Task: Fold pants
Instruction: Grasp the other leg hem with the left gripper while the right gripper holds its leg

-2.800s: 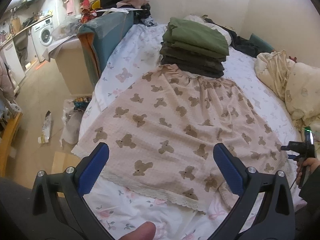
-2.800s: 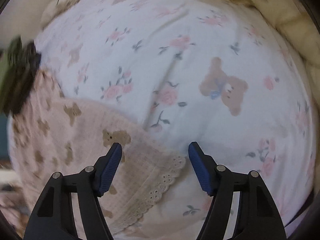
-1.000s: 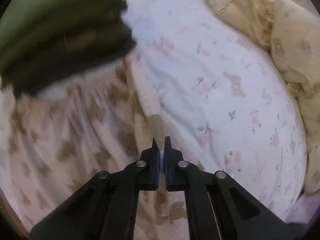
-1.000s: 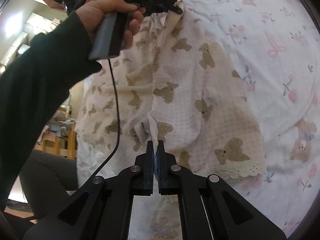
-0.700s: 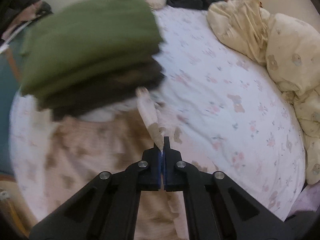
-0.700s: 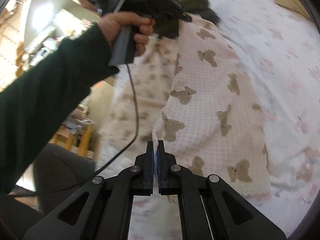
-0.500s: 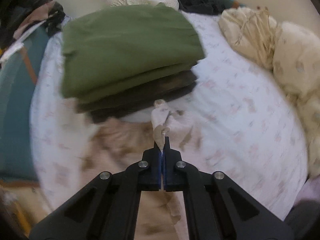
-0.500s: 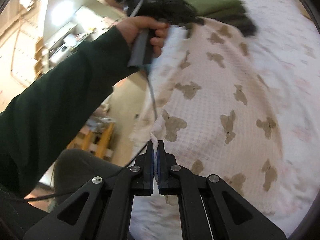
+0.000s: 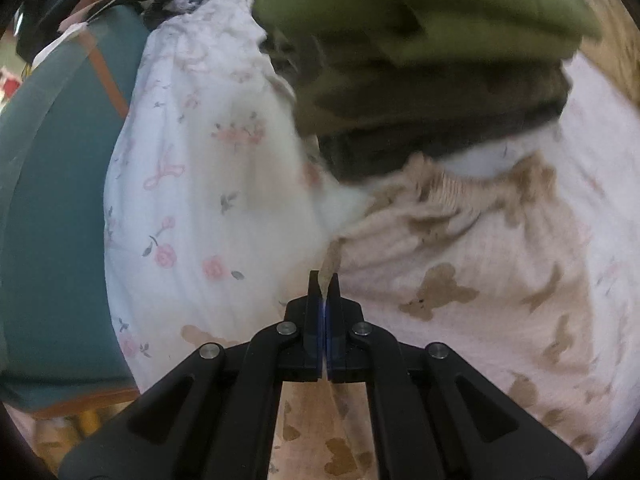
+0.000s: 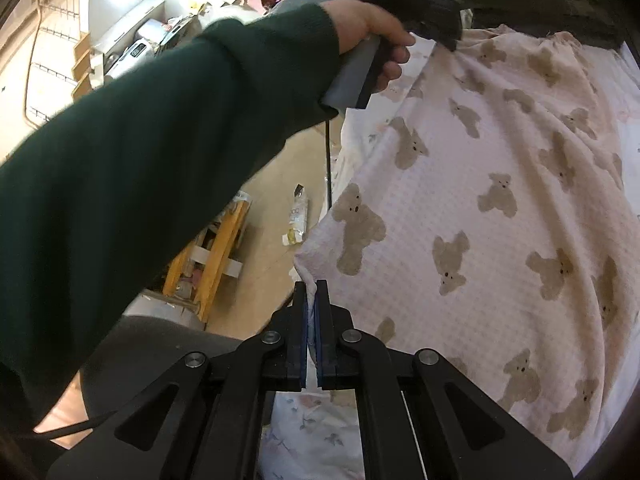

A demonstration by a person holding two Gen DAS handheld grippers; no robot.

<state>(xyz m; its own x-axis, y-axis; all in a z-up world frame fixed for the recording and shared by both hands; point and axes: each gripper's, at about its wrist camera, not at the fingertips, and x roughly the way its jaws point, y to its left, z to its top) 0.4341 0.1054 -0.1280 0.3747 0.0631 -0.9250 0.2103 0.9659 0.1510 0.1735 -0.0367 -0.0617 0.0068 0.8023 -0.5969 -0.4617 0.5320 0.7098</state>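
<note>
both my left tool [image 9: 324, 280] and right tool [image 10: 311, 286] clamp the pink bear-print waffle pants [image 10: 500, 200], lengthwise fold underway, cross folds remain.

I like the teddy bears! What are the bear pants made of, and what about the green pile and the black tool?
The bear pants look like soft waffle-knit cotton: tiny squares show in the weave, matte, with printed brown bears. The green pile seems a plain, thicker fabric, but it is blurred. The right tool looks like hard matte black plastic with metal screws and blue pads.
</note>
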